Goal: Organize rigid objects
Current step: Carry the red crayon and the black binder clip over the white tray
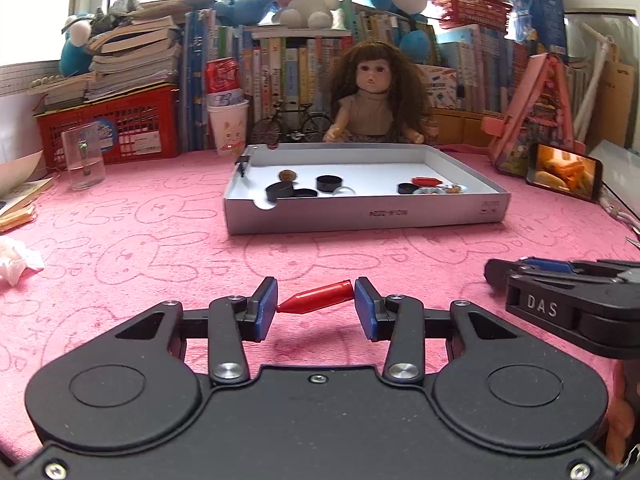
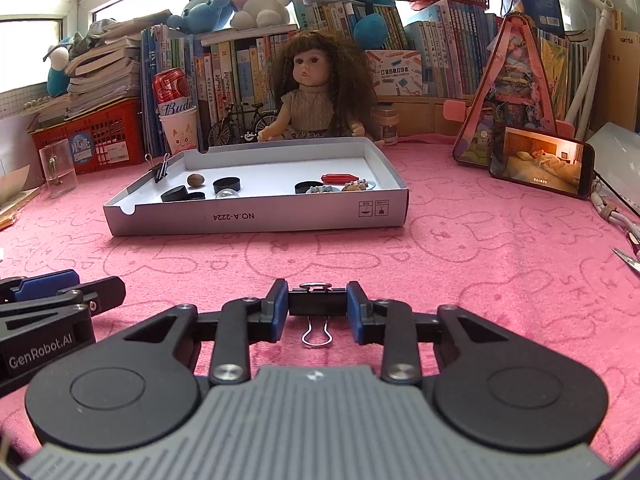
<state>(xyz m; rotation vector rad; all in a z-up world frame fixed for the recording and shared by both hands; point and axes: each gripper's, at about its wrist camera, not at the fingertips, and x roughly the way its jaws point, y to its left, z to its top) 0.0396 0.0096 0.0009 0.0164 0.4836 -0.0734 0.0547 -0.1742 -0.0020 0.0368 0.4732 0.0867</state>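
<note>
Hand-held gripper (image 2: 317, 306) across half-hidden binder clip (image 2: 317, 304)

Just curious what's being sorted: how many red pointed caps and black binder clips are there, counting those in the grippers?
Red pointed caps: 2, one in the left gripper, one in the tray.
Black binder clips: 2, one in the right gripper, one at the tray's left wall.
Total: 4
</note>
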